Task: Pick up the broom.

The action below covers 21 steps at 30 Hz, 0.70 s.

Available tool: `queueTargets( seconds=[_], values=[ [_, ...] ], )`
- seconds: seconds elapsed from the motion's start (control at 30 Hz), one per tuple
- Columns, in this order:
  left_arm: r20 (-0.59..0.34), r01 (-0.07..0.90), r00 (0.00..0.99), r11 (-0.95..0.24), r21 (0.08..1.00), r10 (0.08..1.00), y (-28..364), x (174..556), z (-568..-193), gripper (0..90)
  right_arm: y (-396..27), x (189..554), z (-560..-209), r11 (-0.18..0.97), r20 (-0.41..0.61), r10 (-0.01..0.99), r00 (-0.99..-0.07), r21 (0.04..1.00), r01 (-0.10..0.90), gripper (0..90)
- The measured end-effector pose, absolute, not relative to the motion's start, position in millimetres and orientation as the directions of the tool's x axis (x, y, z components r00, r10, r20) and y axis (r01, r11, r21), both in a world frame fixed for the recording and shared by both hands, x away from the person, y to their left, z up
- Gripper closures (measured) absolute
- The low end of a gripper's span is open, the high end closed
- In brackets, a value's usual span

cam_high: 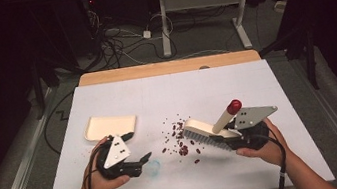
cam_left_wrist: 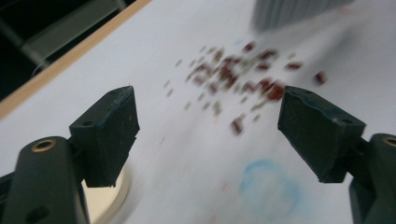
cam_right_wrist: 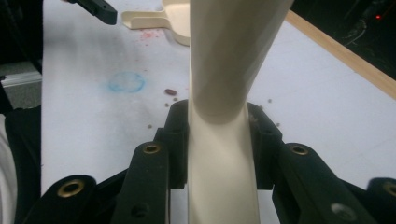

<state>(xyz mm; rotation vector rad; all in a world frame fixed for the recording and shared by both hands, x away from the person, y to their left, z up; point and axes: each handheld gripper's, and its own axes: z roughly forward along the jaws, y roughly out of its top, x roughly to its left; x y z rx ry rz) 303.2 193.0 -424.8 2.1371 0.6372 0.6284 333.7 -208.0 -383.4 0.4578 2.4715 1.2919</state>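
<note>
Table [cam_high: 267, 160]: one, white-topped, bearing a faint blue ring [cam_high: 153, 167].
Dustpan [cam_high: 109, 126]: one, cream, lay empty near the left gripper [cam_high: 141, 160].
Brush [cam_high: 210, 131]: one, cream, red-capped handle clamped in the right gripper [cam_high: 230, 133].
Left gripper: jaws wide apart, nothing between.
Beans [cam_high: 179, 141]: scattered beside the brush bristles, too many to count.

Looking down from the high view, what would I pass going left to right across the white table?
Cream dustpan → left gripper, jaws open → faint blue ring → scattered red beans → cream brush → right gripper, jaws shut on the brush handle.
</note>
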Motion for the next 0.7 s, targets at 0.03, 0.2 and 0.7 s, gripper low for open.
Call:
queueTargets(
  seconds=[0.03,0.2,0.7],
  values=[
    [0.219,0.243,0.733,-0.550,0.799,0.643,200.2,301.8,-428.7,19.6,-210.1,335.3,-382.6,0.537,-0.128,0.433,-0.892,0.831,0.142,67.1],
    [0.205,0.292,0.687,-0.523,0.801,0.697,223.8,292.7,-439.0,19.6,-217.5,343.6,-380.0,0.524,-0.146,0.499,-0.854,0.836,0.163,67.1],
    [0.240,0.308,0.650,-0.539,0.784,0.721,229.2,283.1,-450.2,19.2,-226.4,374.2,-385.4,0.511,-0.178,0.597,-0.782,0.836,0.200,67.2]
  ],
)
